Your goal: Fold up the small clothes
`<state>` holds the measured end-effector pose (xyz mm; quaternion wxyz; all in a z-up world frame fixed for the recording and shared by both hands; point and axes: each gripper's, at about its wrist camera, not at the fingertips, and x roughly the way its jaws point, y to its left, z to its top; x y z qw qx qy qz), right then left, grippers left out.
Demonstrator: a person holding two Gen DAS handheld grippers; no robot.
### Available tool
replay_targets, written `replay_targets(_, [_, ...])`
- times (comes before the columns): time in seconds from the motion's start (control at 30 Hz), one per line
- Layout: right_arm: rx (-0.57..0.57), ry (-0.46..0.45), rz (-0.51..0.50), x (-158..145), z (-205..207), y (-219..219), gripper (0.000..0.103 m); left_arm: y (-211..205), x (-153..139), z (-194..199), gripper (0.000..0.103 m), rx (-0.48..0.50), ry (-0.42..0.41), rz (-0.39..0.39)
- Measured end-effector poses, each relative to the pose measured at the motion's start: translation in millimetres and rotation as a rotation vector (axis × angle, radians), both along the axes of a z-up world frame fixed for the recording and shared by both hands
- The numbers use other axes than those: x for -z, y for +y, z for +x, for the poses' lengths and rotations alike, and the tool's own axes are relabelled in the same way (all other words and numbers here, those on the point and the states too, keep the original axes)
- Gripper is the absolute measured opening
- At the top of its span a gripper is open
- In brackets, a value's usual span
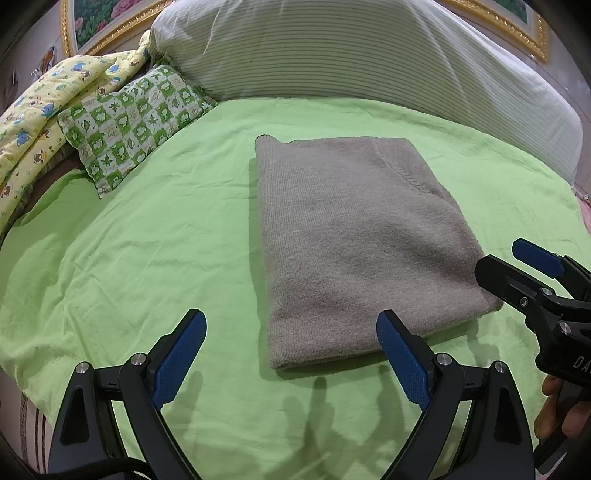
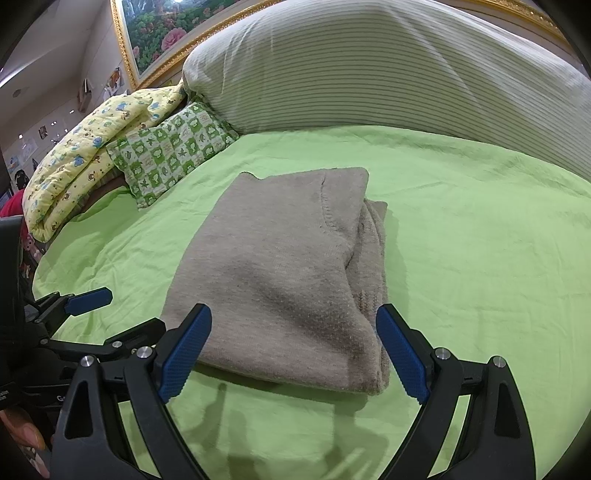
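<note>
A grey-brown knitted garment (image 1: 354, 240) lies folded into a neat rectangle on the green bed sheet (image 1: 147, 240). My left gripper (image 1: 291, 339) is open just in front of its near edge, holding nothing. In the left wrist view the right gripper's blue-padded fingers (image 1: 535, 258) show at the right edge, beside the garment's right corner. From the right wrist view the same garment (image 2: 280, 273) shows stacked layers along its right side. My right gripper (image 2: 293, 343) is open, its fingers straddling the near corner of the fold without touching it. The left gripper's fingers (image 2: 90, 297) show at the left.
A large striped pillow (image 1: 369, 55) fills the back of the bed. A green checked cushion (image 1: 136, 118) and a yellow cartoon-print quilt (image 1: 44, 110) lie at the back left. A gold-framed picture (image 2: 155, 33) hangs behind. A hand (image 1: 557, 413) holds the right gripper.
</note>
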<state>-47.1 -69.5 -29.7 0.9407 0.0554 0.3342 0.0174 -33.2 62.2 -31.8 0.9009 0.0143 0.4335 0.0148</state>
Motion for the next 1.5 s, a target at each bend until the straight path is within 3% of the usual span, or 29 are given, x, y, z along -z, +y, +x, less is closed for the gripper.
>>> replay_targets(1.5, [0.018,-0.011,0.019,-8,2,-9,0.091,0,-9,18,0.094,-0.003,0.003,0.018])
